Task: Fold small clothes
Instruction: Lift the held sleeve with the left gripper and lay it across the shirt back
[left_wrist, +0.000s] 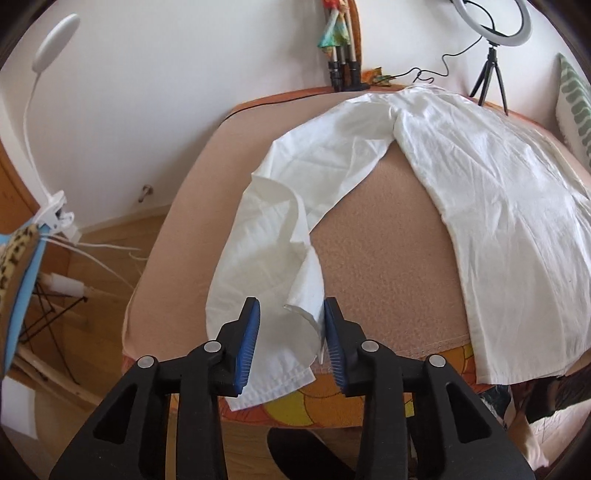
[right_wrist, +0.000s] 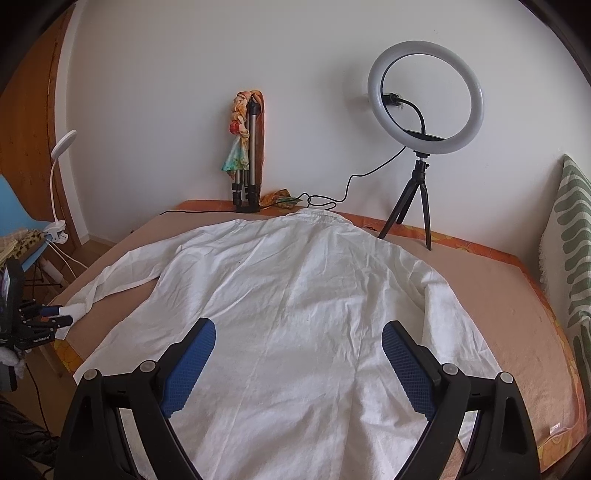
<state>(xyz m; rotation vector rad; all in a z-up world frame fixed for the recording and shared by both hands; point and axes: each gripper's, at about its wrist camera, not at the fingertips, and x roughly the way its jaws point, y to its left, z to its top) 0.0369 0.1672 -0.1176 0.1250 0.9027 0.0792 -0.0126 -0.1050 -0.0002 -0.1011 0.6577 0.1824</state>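
shirt (right_wrist: 295, 314): flat, back up on bed (right_wrist: 517, 314), ready to fold
left gripper (left_wrist: 291, 332): jaws open, straddling sleeve cuff (left_wrist: 295, 332), pre-pinch
right gripper (right_wrist: 299, 369): jaws wide open above hem, empty

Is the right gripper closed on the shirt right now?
No. In the right wrist view the right gripper stands wide open above the back of the white shirt, its blue pads clamping no cloth.

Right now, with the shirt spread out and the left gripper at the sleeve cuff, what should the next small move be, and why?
Probably close the left gripper on the sleeve cuff. Its jaws stand open with the cuff's folded edge between them, near the bed's front edge. The white shirt lies flat, back up, and the right gripper hovers open over it, holding nothing. Gripping the cuff would allow folding that sleeve inward.
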